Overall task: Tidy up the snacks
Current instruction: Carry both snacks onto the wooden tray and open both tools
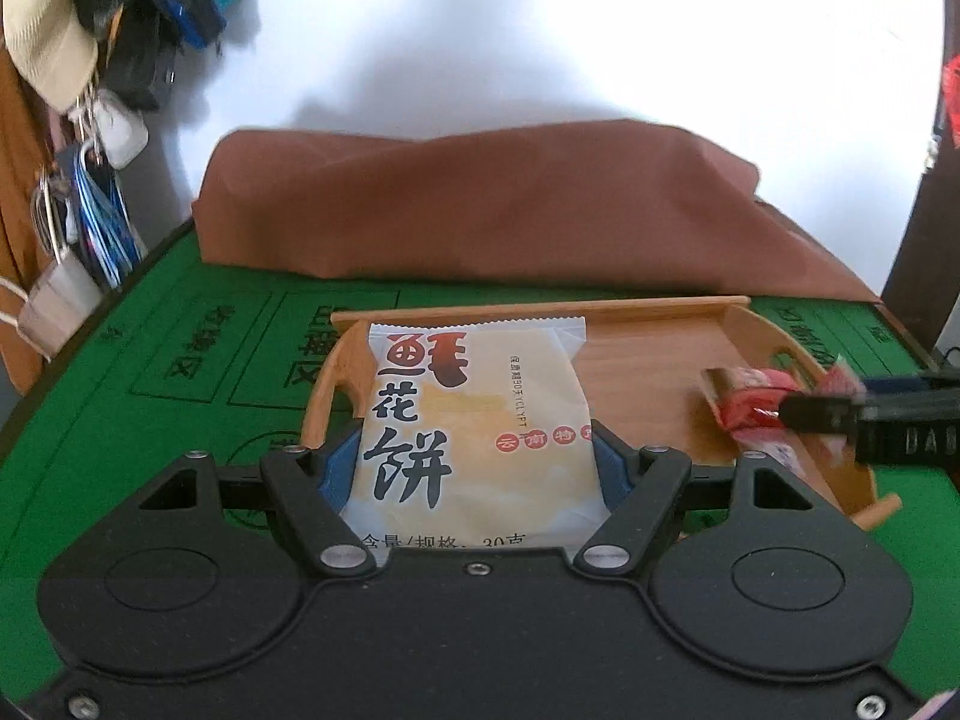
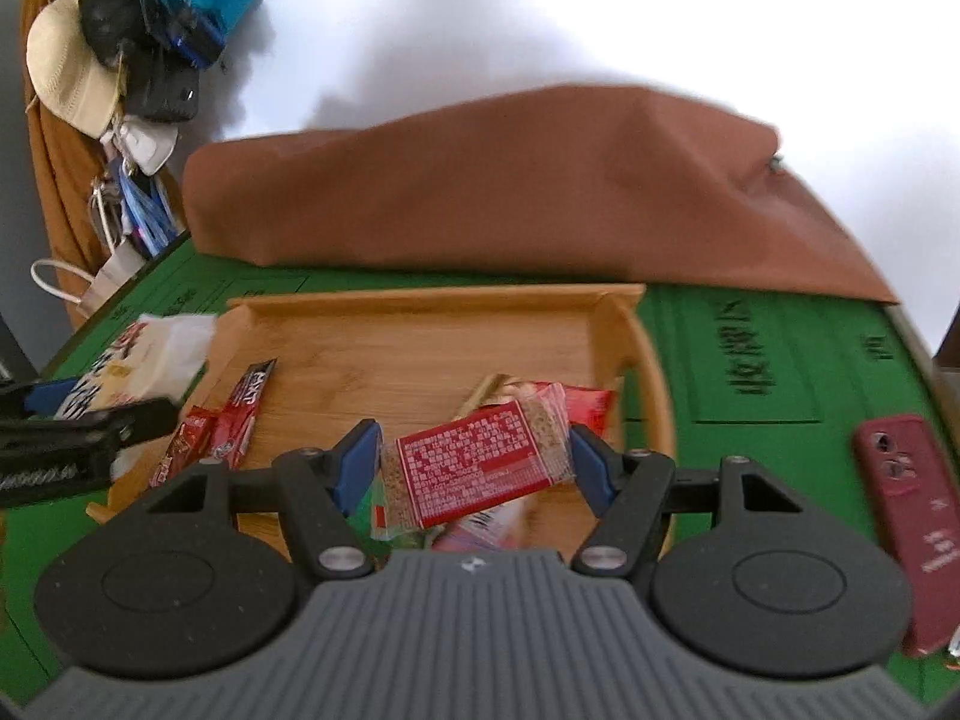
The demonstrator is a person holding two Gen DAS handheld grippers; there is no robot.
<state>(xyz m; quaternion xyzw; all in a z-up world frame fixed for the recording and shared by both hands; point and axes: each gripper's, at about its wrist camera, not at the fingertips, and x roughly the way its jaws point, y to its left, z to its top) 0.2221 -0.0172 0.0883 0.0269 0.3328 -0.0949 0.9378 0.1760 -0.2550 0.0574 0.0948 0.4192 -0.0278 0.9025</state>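
Wooden bamboo tray (image 2: 432, 306) on green desk (image 2: 750, 324): left gripper (image 1: 477, 462) clamped on light, crinkly white pastry packet (image 1: 474, 420), right gripper (image 2: 477, 462) clamped on stiff red-labelled snack bar (image 2: 480, 462), both held mid-body over tray, likely slippery film.

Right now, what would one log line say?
left tool: grips white flower-cake packet | right tool: grips red-labelled snack bar | both above wooden tray

White flower-cake packet (image 1: 474, 426) and red-labelled bar (image 2: 480, 468) held above wooden tray (image 2: 420, 300).
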